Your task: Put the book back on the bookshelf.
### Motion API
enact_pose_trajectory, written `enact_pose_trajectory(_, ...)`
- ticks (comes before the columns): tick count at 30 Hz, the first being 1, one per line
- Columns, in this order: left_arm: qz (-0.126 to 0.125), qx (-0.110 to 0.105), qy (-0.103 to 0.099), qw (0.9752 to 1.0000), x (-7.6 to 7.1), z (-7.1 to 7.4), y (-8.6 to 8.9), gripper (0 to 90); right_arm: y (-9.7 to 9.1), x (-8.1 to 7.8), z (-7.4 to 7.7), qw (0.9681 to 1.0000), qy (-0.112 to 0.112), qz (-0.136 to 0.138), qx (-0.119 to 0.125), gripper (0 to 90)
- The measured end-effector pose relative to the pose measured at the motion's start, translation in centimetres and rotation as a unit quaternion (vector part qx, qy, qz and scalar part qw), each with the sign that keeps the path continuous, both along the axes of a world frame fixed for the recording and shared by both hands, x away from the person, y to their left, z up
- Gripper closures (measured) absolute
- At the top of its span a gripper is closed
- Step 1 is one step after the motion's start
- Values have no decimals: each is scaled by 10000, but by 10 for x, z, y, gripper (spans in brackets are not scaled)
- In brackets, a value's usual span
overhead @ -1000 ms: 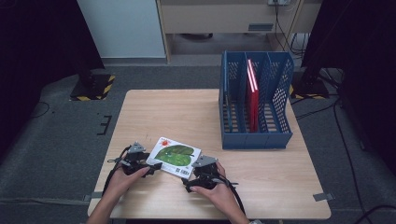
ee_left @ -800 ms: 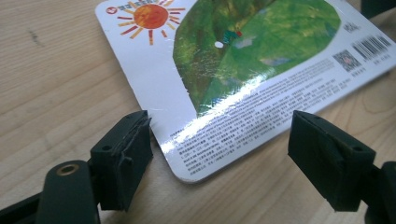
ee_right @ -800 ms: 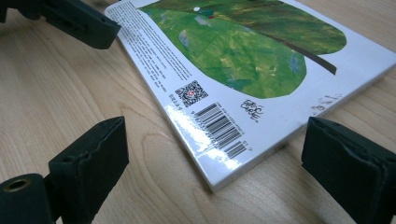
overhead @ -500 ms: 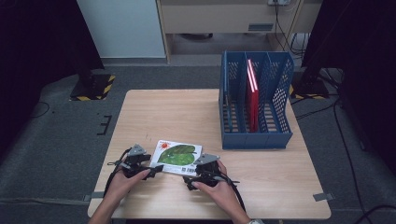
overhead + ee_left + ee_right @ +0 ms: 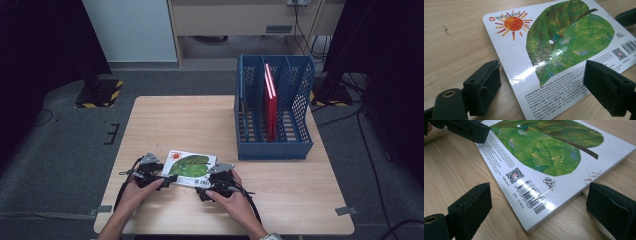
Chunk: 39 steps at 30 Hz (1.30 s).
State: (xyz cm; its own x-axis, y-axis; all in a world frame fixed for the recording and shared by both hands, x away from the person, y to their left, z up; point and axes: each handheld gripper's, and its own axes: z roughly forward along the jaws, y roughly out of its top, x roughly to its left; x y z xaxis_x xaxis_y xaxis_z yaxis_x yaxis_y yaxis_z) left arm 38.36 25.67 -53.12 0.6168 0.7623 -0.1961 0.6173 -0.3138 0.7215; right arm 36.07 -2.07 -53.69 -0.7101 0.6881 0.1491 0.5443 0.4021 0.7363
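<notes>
A picture book [image 5: 190, 166] with a green leaf and an orange sun on its white cover lies flat near the table's front edge. My left gripper [image 5: 169, 181] is at its near left corner. In the left gripper view the book [image 5: 564, 42] lies between the jaws of the left gripper [image 5: 544, 87]. Those jaws have just been opening, and their pads stand off the book. My right gripper [image 5: 204, 188] is at the near right corner. In the right gripper view the barcode corner of the book [image 5: 541, 157] sits between the wide jaws of the right gripper [image 5: 541, 212], untouched.
A blue slotted file rack [image 5: 274, 112] stands at the table's back right, with a red book [image 5: 270, 100] upright in its middle slot. The wooden table [image 5: 180, 122] stretches bare behind the picture book. The front edge is close under the person's hands.
The book, held tilted up a second ago, has come down flat onto the table. Both hands have stayed at its near corners.
</notes>
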Motion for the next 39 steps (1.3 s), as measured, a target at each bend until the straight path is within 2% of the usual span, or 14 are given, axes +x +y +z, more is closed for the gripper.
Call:
enact_pose_trajectory(4, -47, 144, -54, 9999, -1, 0, -2, 143, 0, 0, 0, 10000, -17, 12, -11, 64)
enact_pose_trajectory(8, 23, 237, -22, 9997, -4, 2, -3, 187, -1, 0, 0, 10000, -24, -20, -10, 91)
enact_pose_trajectory(15, 29, 245, 29, 9997, -13, 4, -5, 221, -7, 0, 2, 10000, -27, -83, -31, 159)
enact_pose_trajectory(26, -101, 385, 66, 9992, -33, 7, -6, 229, -10, -13, 2, 9999, -76, 92, -122, 154)
enact_pose_trajectory(30, -124, 439, 50, 9989, -42, 8, -8, 227, -10, -17, 3, 9995, -86, 176, -230, 138)
enact_pose_trajectory(33, -154, 506, -4, 9986, -42, 8, -11, 214, -8, -18, 3, 9993, -132, 176, -298, 124)
enact_pose_trajectory(39, -119, 480, -39, 9988, -39, 8, -12, 211, -5, -20, 4, 9983, -306, 269, -426, 96)
